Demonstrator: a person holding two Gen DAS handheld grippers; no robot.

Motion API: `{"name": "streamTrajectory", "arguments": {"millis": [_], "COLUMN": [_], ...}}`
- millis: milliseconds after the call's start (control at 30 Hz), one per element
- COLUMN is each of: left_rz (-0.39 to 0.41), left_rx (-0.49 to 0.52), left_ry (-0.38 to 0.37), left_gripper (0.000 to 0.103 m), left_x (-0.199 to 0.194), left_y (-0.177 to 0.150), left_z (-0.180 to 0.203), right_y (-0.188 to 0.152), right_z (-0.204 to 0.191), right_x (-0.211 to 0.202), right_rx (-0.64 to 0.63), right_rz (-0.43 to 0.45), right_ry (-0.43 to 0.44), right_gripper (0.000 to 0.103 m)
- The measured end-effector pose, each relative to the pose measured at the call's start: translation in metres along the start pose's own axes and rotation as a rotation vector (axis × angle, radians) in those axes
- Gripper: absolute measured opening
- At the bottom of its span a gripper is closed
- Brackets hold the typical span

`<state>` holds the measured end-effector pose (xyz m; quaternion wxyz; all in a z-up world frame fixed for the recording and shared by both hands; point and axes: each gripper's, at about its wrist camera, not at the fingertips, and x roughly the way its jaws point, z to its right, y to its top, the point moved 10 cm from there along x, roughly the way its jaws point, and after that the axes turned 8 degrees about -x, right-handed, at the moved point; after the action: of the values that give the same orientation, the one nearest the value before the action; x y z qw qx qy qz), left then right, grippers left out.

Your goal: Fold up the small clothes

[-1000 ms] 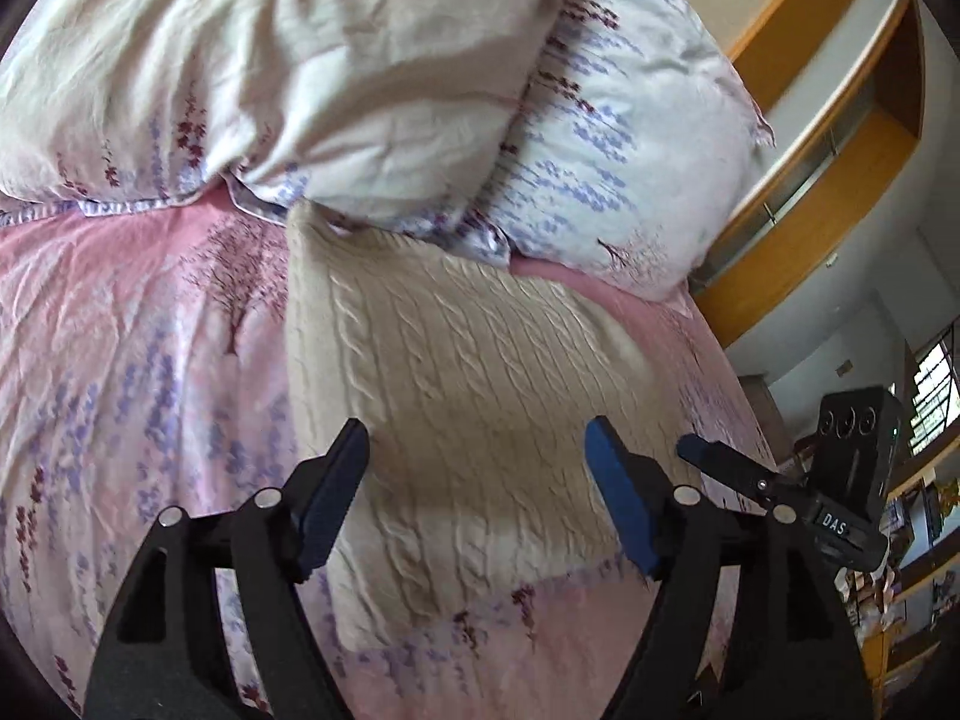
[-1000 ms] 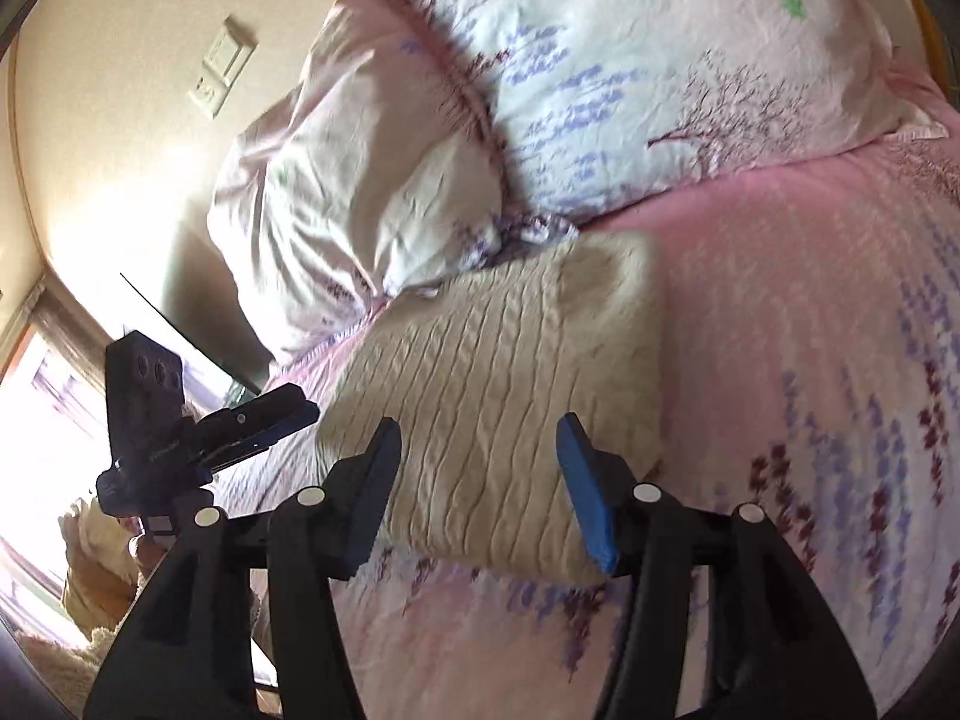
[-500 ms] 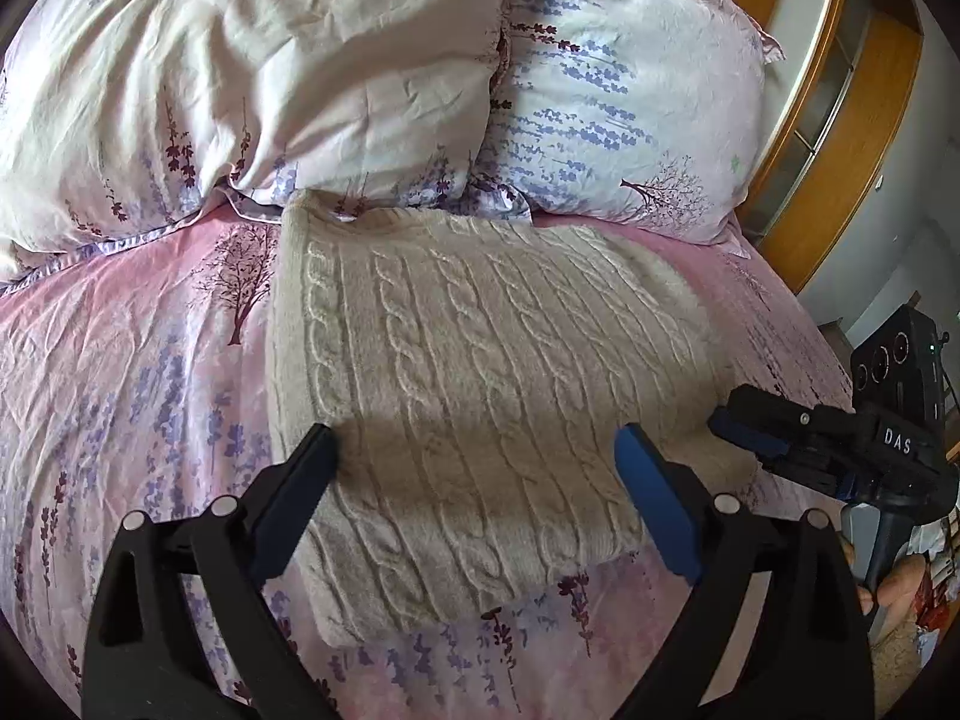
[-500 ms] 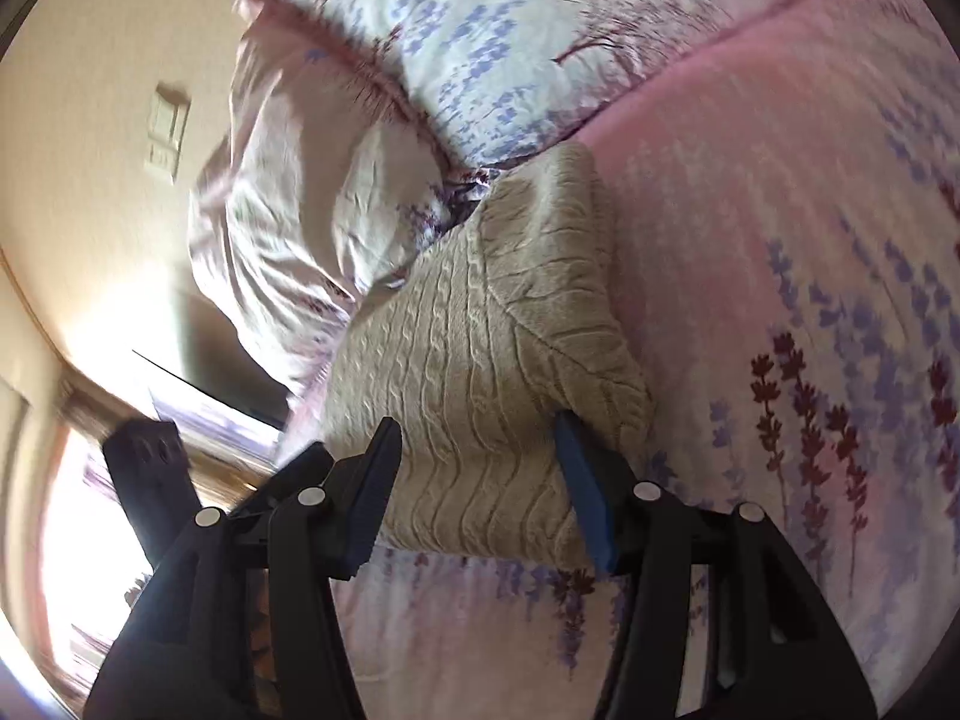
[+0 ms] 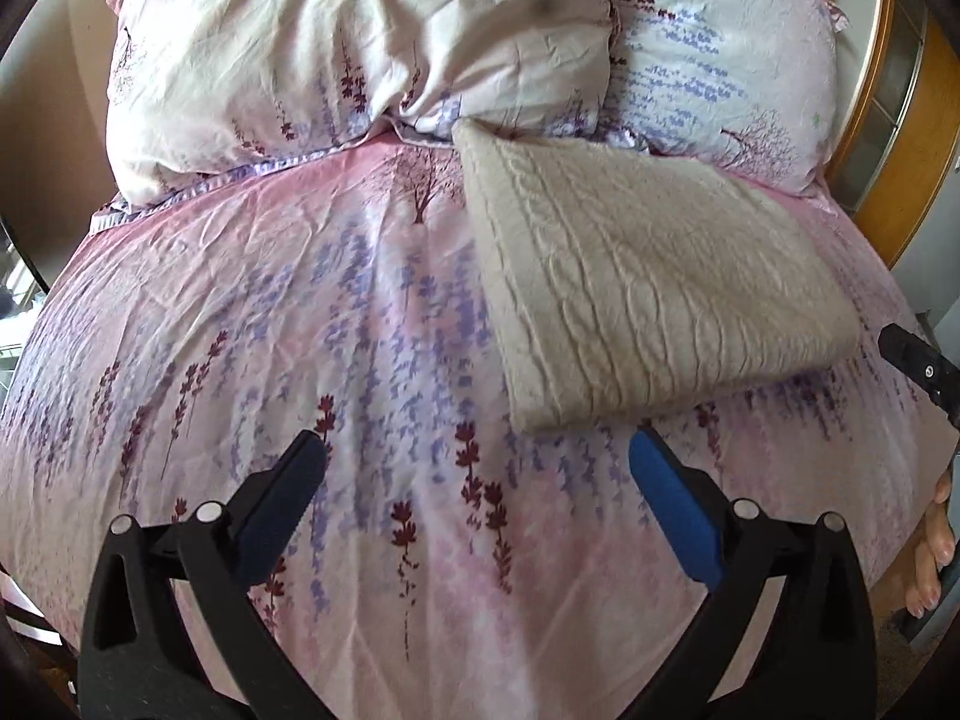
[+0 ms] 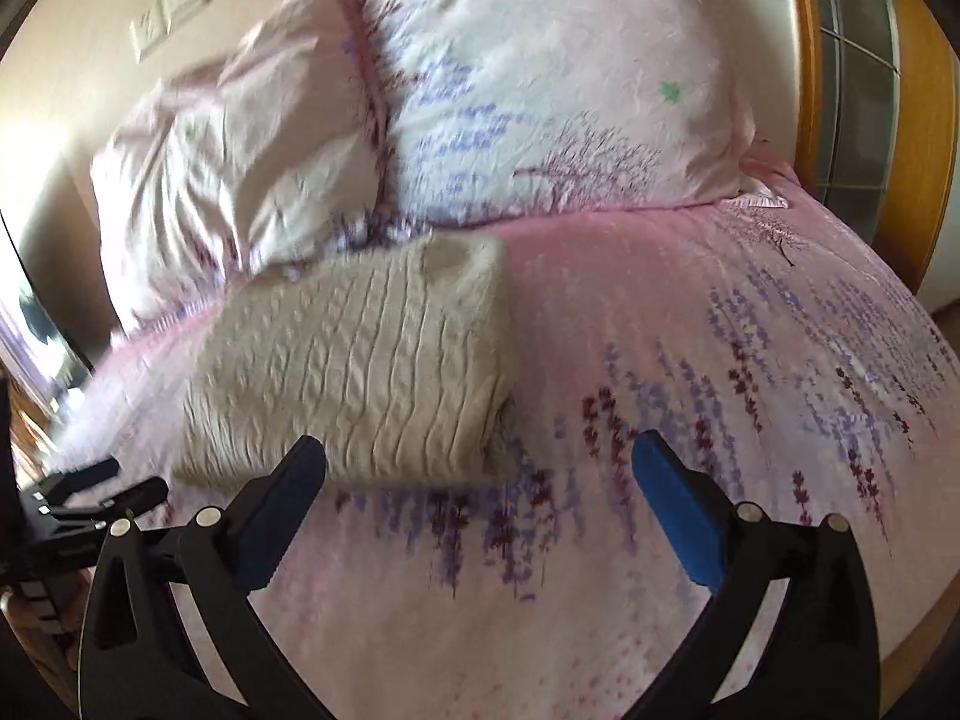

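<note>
A cream cable-knit sweater [image 5: 648,276] lies folded into a thick rectangle on the pink flowered bedsheet [image 5: 336,324], its far edge against the pillows. My left gripper [image 5: 477,444] hovers over bare sheet just short of the sweater's near corner, its jaws opening with nothing between them. In the right wrist view the sweater [image 6: 360,360] sits left of centre. My right gripper [image 6: 478,447] hangs in front of its near edge, jaws opening wide and empty. Each gripper shows at the edge of the other's view: the right gripper [image 5: 918,360] and the left gripper [image 6: 90,492].
Two flowered pillows [image 5: 372,48] [image 6: 558,90] lean at the head of the bed. A wooden frame [image 5: 900,138] borders the right side, and a wall switch [image 6: 171,12] sits above the pillows. A person's fingers [image 5: 930,552] show at the right edge.
Both grippers have drawn back from the sweater and their jaws have spread wider. The right jaws came off the sweater's near edge. The left view has swung left over bare sheet.
</note>
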<state>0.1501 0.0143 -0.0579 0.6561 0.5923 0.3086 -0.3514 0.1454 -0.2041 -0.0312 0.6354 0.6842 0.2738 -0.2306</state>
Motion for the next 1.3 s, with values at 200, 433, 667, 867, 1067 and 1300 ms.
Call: {"name": "streamTrajectory", "arguments": {"millis": [200, 433, 667, 867, 1067, 1300], "left_rz": [-0.043, -0.094, -0.101, -0.130, -0.136, -0.139], "left_rx": [0.005, 0.023, -0.024, -0.028, -0.028, -0.034], "left_ry": [0.021, 0.090, 0.068, 0.071, 0.070, 0.075], "left_gripper": [0.101, 0.101, 0.101, 0.101, 0.101, 0.101], "left_x": [0.011, 0.023, 0.023, 0.024, 0.026, 0.026], "left_y": [-0.016, -0.028, -0.031, -0.033, -0.030, -0.031], "left_z": [0.004, 0.004, 0.000, -0.001, -0.001, -0.001], "right_y": [-0.038, -0.051, -0.056, -0.056, -0.055, -0.056], "right_z": [-0.018, -0.023, -0.024, -0.024, -0.025, -0.026], "right_x": [0.030, 0.039, 0.042, 0.045, 0.047, 0.046], "right_rx": [-0.047, -0.099, -0.092, -0.088, -0.089, -0.087], "right_rz": [-0.131, -0.176, -0.198, -0.209, -0.211, -0.209], "right_ry": [-0.045, -0.108, -0.114, -0.117, -0.116, -0.118], "right_gripper": [0.102, 0.102, 0.102, 0.102, 0.102, 0.102]}}
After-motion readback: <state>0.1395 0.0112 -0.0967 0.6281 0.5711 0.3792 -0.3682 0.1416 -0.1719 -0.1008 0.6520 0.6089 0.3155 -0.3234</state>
